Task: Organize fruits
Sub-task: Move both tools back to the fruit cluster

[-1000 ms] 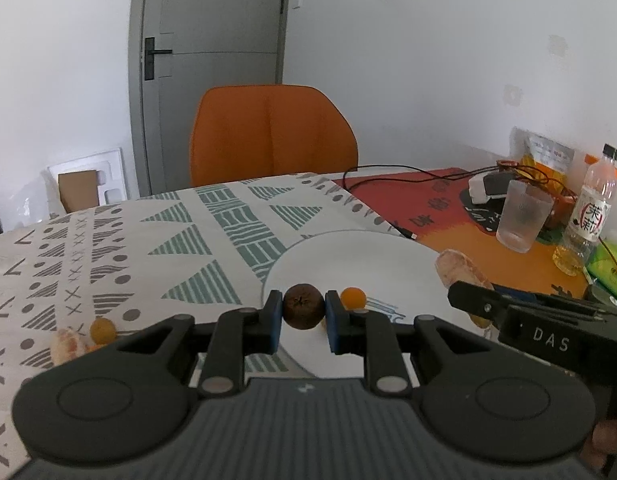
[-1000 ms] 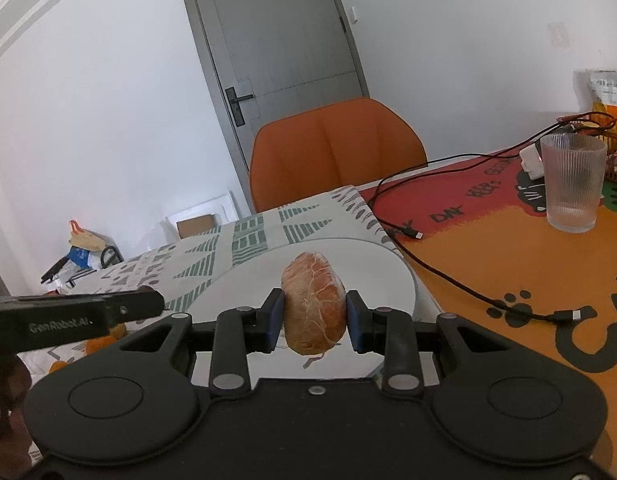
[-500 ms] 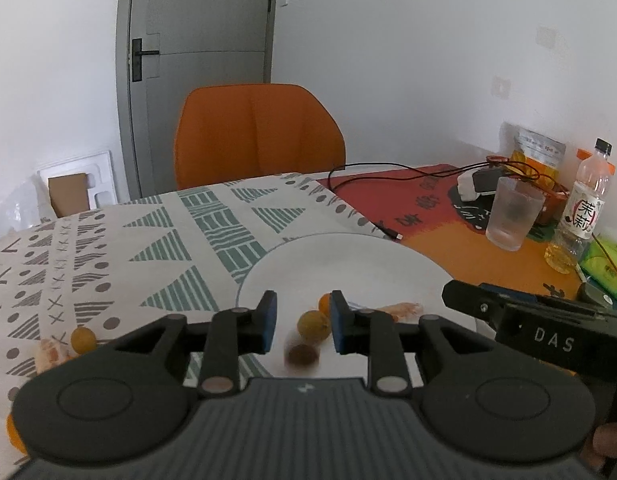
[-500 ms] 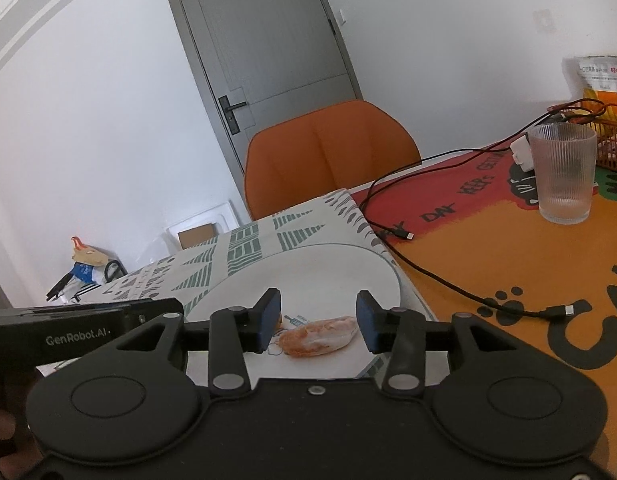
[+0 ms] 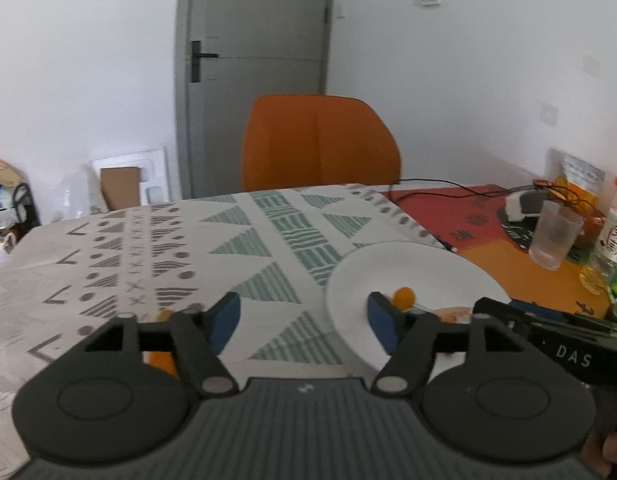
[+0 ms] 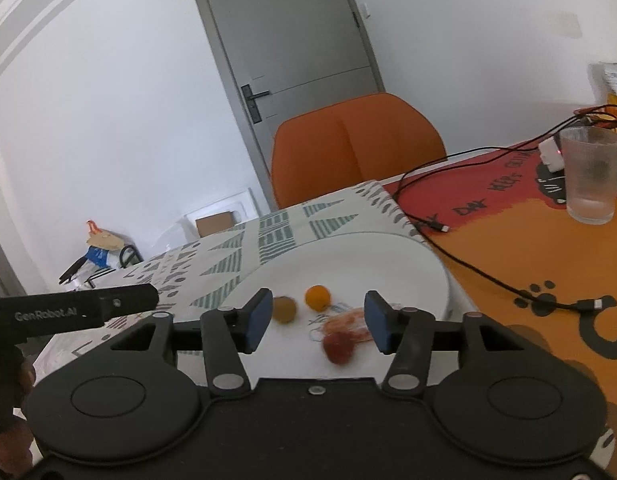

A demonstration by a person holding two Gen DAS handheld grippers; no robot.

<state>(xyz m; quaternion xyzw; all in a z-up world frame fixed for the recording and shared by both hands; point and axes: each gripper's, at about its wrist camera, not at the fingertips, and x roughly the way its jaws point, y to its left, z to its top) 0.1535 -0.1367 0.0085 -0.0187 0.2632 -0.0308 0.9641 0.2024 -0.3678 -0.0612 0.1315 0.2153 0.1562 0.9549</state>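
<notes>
the table [image 5: 156,248], under a patterned cloth on one side and an orange mat on the other, carries the white plate [image 6: 372,256] near the seam between the two, a sensible place since both hands can reach it. the plate serves as the collecting spot, and four fruits lie on it in the right wrist view: a peeled citrus piece [image 6: 350,322] trailing white pith, a reddish-brown round fruit [image 6: 338,348] just in front of it, a small orange fruit [image 6: 317,297] and a dull yellow-brown one [image 6: 284,309] beside it, all loose and close together near the plate's near side. the right gripper [image 6: 316,326] hovers low over that cluster, its jaws opening with the peeled piece and the reddish fruit lying between the pads but not pressed, which reads as a release onto the plate. the left gripper [image 5: 304,322] points at the cloth just left of the plate, jaws opening and holding nothing, only cloth showing between them. more orange fruit [image 5: 160,360] sits on the cloth behind its left finger, partly hidden, so the sorting looks unfinished and that fruit seems the likely next pick.
</notes>
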